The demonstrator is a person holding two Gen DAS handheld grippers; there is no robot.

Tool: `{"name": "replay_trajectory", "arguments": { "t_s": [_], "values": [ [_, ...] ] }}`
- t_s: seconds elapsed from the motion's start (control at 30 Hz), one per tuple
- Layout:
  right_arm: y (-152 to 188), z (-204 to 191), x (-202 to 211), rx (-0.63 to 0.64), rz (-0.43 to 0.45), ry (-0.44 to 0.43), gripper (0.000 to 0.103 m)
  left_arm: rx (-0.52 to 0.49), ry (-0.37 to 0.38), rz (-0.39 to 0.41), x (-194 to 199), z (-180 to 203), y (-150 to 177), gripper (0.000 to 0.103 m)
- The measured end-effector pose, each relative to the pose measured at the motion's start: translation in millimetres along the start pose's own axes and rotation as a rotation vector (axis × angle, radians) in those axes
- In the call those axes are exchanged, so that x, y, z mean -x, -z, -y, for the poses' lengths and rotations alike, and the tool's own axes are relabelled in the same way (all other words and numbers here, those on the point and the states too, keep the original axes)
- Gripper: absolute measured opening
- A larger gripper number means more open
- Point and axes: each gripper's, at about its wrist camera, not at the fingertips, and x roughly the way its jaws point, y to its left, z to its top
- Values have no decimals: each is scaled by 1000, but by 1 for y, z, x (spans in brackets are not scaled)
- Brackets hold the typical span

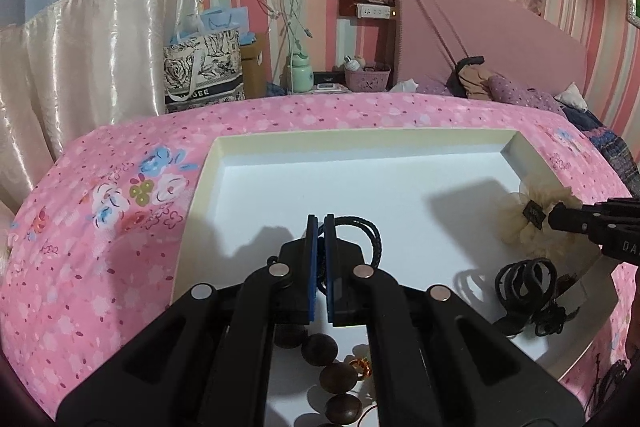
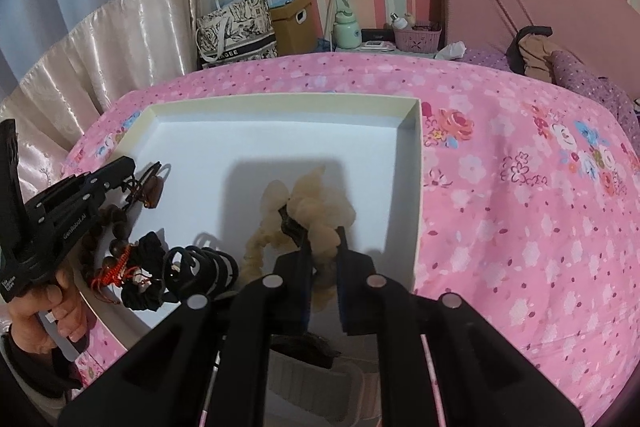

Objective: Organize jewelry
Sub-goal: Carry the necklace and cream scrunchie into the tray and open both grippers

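A shallow white tray [image 1: 320, 143] lies on the pink floral bedspread; it also shows in the right wrist view [image 2: 280, 107]. My left gripper [image 1: 320, 221] is shut on a black braided cord bracelet [image 1: 370, 233] just above the tray floor; in the right wrist view the gripper [image 2: 120, 167] holds it with an amber pendant [image 2: 152, 193]. My right gripper [image 2: 323, 231] is shut on a cream scrunchie [image 2: 320, 211], which also shows in the left wrist view [image 1: 524, 223]. Dark wooden beads [image 1: 340, 379], black hair ties [image 1: 524, 279] and a black scrunchie [image 2: 144, 267] lie in the tray.
The pink bedspread [image 2: 520, 227] surrounds the tray. Beyond the bed stand a patterned tote bag [image 1: 204, 71], a green bottle [image 1: 300, 75], a pink basket [image 1: 368, 77] and a pink headboard [image 1: 500, 47]. Purple pillows [image 2: 588, 87] lie at the far right.
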Motion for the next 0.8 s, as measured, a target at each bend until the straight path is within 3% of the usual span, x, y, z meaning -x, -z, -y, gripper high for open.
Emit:
{"name": "replay_trajectory", "arguments": {
  "t_s": [0.13, 0.17, 0.2, 0.27, 0.4, 0.47, 0.5, 0.53, 0.6, 0.8],
  "values": [
    [-1, -1, 1, 2, 6, 19, 12, -12, 4, 2, 4, 1, -1, 1],
    [-2, 0, 2, 1, 10, 28, 17, -13, 6, 3, 5, 2, -2, 1],
    [-2, 1, 3, -1, 12, 32, 32, -14, 6, 6, 6, 3, -2, 1],
    [-3, 4, 7, -10, 27, 25, 46, -22, 8, 4, 6, 4, -2, 1],
    [-7, 9, 15, -28, 45, 12, 46, -20, 13, 2, 8, 5, -3, 2],
    [-8, 10, 18, -30, 52, 13, 46, -11, 20, 10, 13, 4, -6, 8],
    [-8, 10, 19, -31, 54, 10, 46, -9, 21, 12, 14, 4, -7, 20],
    [-9, 10, 21, -31, 58, 10, 46, -6, 21, 14, 16, 4, -7, 41],
    [-10, 11, 24, -32, 66, 6, 46, 12, 11, 42, 23, 2, -10, 62],
    [-11, 15, 38, -34, 95, 5, 52, 14, 25, 52, 33, 2, -15, 73]
  ]
}}
